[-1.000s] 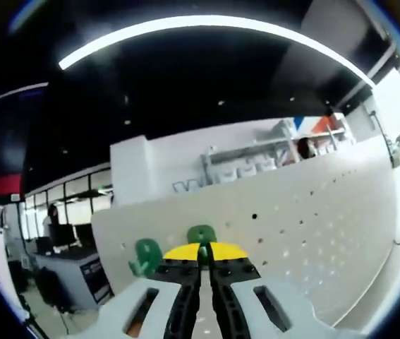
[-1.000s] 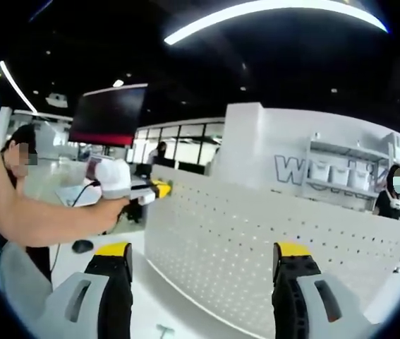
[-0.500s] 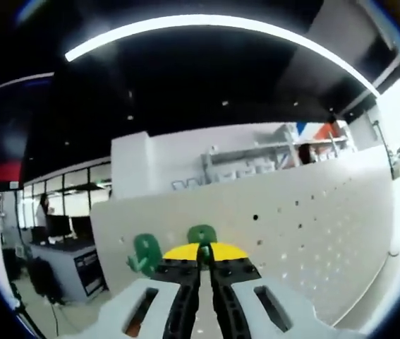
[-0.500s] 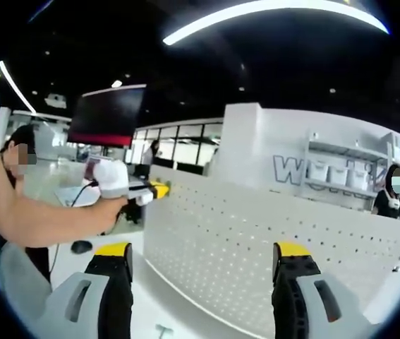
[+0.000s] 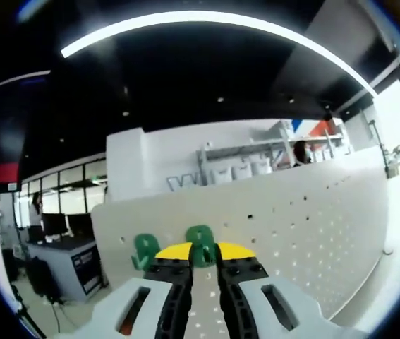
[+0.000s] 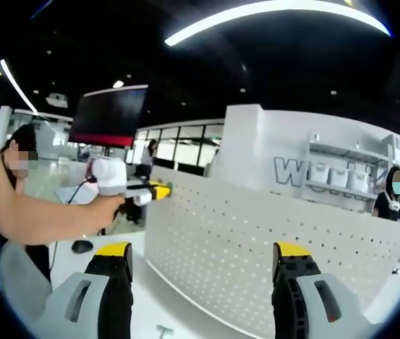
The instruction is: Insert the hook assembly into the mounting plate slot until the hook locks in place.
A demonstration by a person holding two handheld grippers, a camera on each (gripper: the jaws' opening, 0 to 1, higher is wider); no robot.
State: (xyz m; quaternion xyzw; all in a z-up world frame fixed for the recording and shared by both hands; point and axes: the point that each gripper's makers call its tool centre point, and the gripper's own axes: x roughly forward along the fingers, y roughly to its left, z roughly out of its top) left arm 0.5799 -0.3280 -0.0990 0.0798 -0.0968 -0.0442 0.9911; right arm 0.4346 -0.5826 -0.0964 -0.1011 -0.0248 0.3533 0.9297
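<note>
A white perforated mounting plate (image 5: 312, 226) stands upright on the table. A green hook (image 5: 201, 242) sits against its face, right between the yellow tips of my left gripper (image 5: 203, 256), whose jaws stand slightly apart around it. A second green hook (image 5: 145, 251) hangs on the plate just to the left. In the right gripper view the same plate (image 6: 256, 247) stretches across the middle, and my right gripper (image 6: 203, 258) is wide open in front of it with nothing between its jaws. The left gripper (image 6: 159, 189) shows at the plate's left end, held by a person's hand (image 6: 108, 206).
A white tabletop (image 6: 150, 311) lies under the plate. A person's bare arm (image 6: 37, 219) reaches in from the left. A dark monitor (image 6: 108, 116), white shelves (image 6: 341, 173) and people stand in the background.
The left gripper's jaws have parted a little around the green hook, which stays on the plate. The right gripper has not moved.
</note>
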